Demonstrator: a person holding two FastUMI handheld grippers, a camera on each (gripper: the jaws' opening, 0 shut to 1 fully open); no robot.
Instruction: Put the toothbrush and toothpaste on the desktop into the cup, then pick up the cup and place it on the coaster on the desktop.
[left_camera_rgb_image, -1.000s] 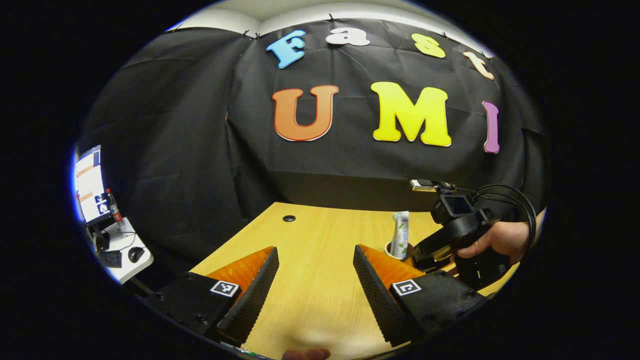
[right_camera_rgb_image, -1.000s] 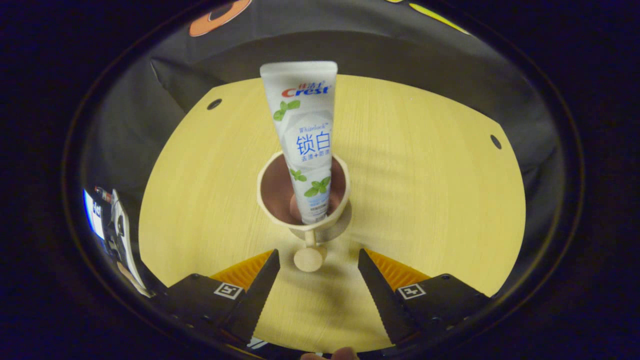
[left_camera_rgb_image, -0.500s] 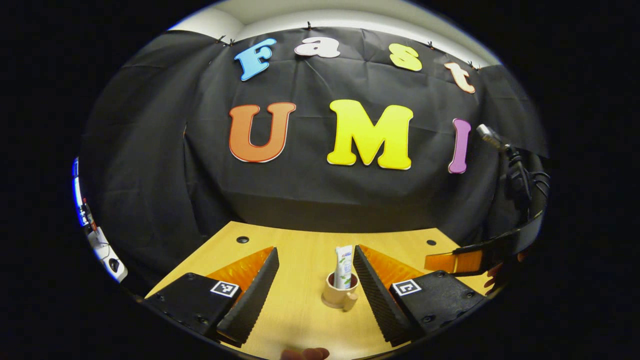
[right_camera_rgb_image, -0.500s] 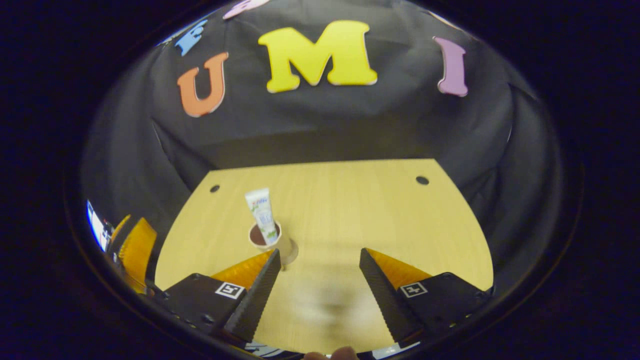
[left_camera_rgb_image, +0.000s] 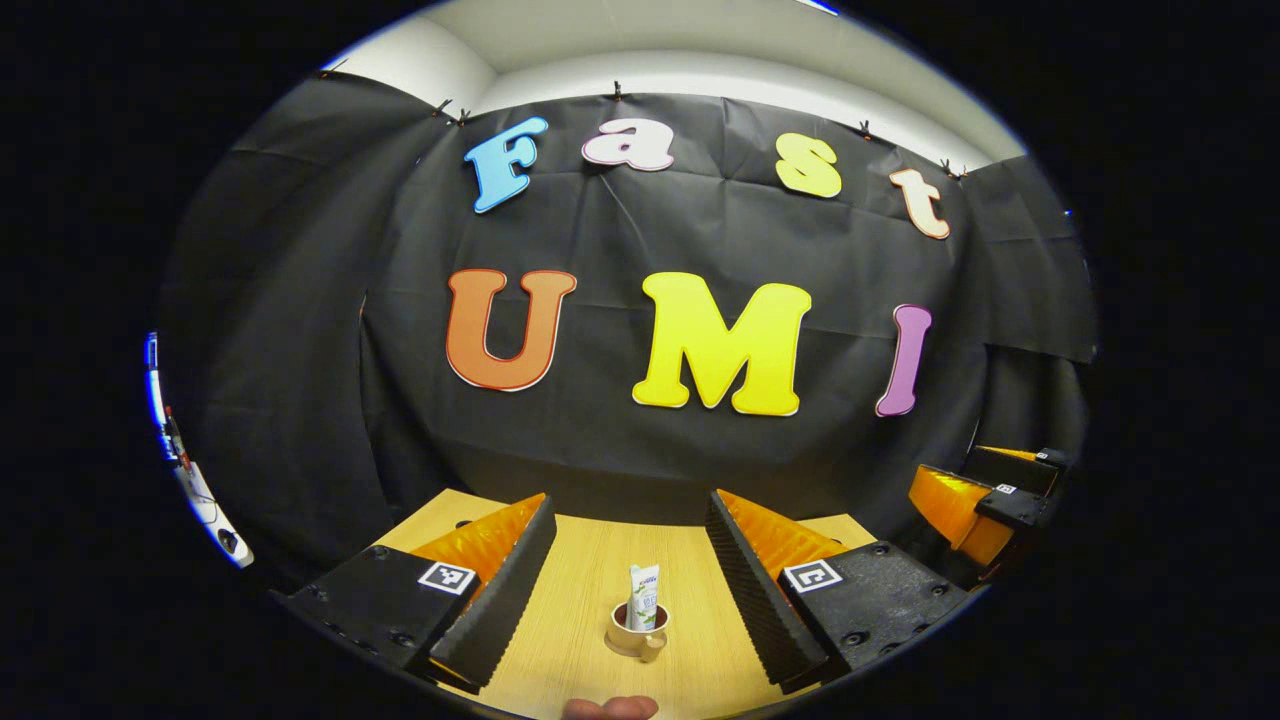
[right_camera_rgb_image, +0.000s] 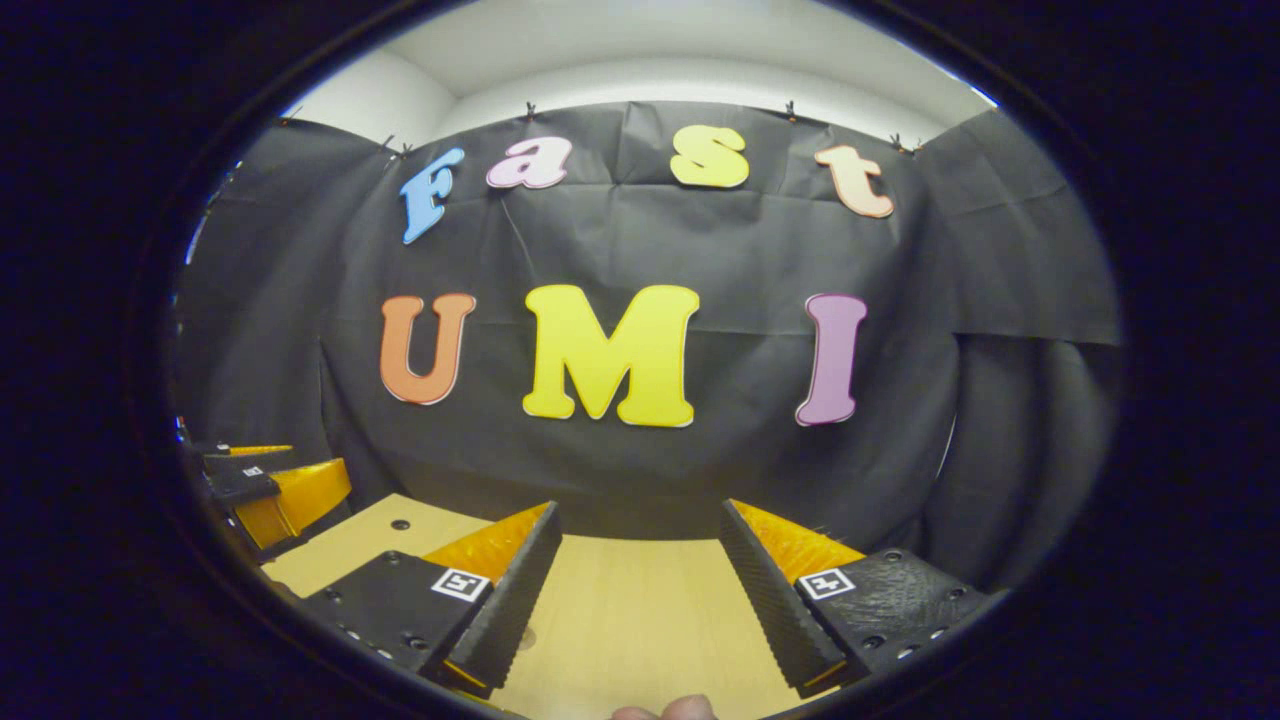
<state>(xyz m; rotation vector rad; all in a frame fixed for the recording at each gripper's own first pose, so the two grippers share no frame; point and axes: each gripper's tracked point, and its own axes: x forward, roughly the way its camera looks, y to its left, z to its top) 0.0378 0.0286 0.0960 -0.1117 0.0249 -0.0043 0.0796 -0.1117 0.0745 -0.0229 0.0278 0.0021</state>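
Black cloth wall (left_camera_rgb_image: 620, 450) closes the far side of the booth; the wooden desktop (left_camera_rgb_image: 580, 640) lies below it. Left gripper (left_camera_rgb_image: 630, 585): fingers spread, nothing between them, raised above the desktop. Right gripper (right_camera_rgb_image: 635, 590): fingers spread, nothing held; it also appears at the far right in the left gripper view. The cup (left_camera_rgb_image: 632, 636) stands on the desktop, centred between the left fingers and farther off. The toothpaste (left_camera_rgb_image: 645, 596) stands upright inside the cup.

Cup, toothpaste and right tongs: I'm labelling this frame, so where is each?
cup (left_camera_rgb_image: 626, 640): left gripper view, its outer wall below the rim.
toothpaste (left_camera_rgb_image: 644, 592): left gripper view, the tube's upper body, standing in the cup.
right tongs (right_camera_rgb_image: 638, 585): right gripper view, midway between their open fingertips.
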